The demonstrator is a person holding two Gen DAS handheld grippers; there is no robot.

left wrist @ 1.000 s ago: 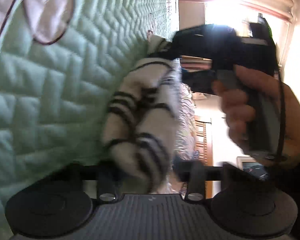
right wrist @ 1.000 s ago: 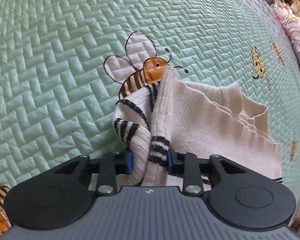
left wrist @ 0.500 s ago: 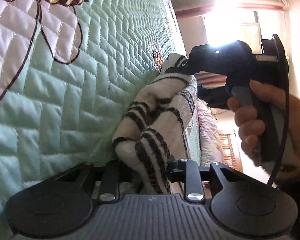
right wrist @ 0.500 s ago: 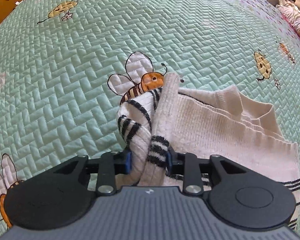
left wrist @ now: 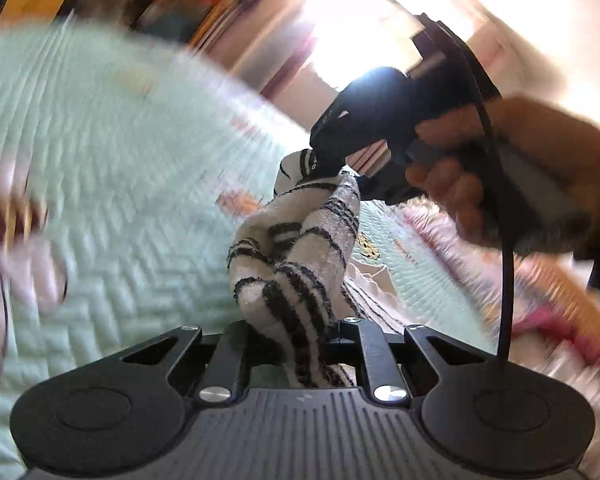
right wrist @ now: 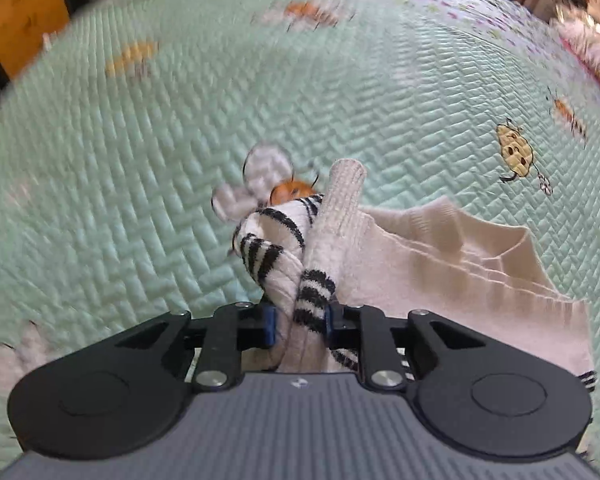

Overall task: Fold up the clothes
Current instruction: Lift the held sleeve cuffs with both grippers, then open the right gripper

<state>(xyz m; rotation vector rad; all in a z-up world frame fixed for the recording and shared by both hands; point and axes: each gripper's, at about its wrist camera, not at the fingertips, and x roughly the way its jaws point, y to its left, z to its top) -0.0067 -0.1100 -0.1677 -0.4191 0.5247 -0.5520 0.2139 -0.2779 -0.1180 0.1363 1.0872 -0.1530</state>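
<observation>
A cream knit sweater (right wrist: 440, 264) with black stripes hangs bunched over a mint quilted bedspread (right wrist: 140, 160). My right gripper (right wrist: 300, 326) has a twisted striped fold between its blue pads; its jaws are closing and the pads press on the cloth. In the left wrist view my left gripper (left wrist: 296, 344) clamps another striped stretch of the sweater (left wrist: 296, 264), its jaws closing too. That stretch runs up to the right gripper (left wrist: 320, 164), which a hand (left wrist: 460, 192) holds. The rest of the sweater trails on the bed to the right.
The bedspread (left wrist: 120, 160) carries embroidered bees (right wrist: 288, 192) and a yellow hive figure (right wrist: 514, 152). A wooden cabinet (right wrist: 20, 20) stands past the bed's far left corner. Pink ruffled bedding (right wrist: 596, 52) lies at the far right. A bright window (left wrist: 360, 32) glares behind the hand.
Both grippers have risen with the sweater, which now hangs higher off the quilt. The left wrist view has rolled, so the bed now lies below rather than upright at the left.
</observation>
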